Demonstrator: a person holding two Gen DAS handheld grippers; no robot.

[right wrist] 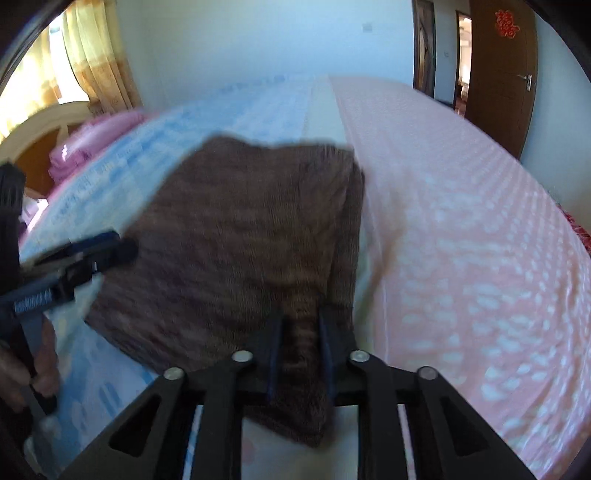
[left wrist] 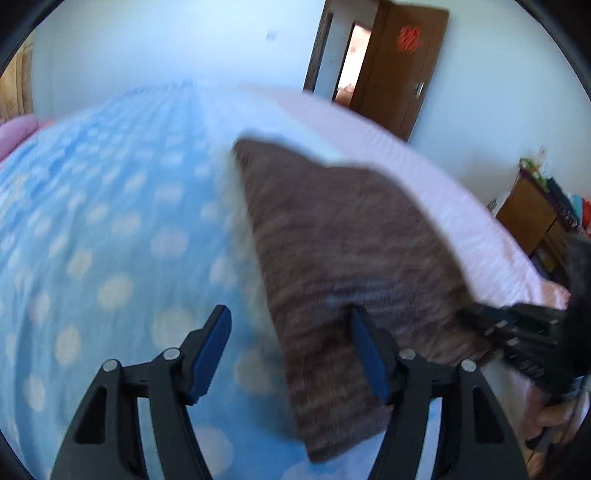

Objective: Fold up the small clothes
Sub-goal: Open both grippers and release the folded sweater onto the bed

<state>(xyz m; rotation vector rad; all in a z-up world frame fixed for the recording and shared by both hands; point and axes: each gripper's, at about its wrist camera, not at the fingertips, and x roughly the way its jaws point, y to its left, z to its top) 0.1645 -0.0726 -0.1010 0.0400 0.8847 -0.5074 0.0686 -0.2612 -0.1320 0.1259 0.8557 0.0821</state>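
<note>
Brown cloth on the bed, pinched on one side only.
My right gripper clamped the brown knit cloth at six o'clock; my left gripper stood wide, cloth at two o'clock. Red door decoration unreadable.

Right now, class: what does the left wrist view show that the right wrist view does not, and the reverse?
Left only: a wooden cabinet by the wall, and the open left tongs holding nothing. Right only: yellow curtains, and the right tongs shut on the brown cloth. Both: that cloth, the blue spotted bedspread, the pink sheet, the brown door.
</note>
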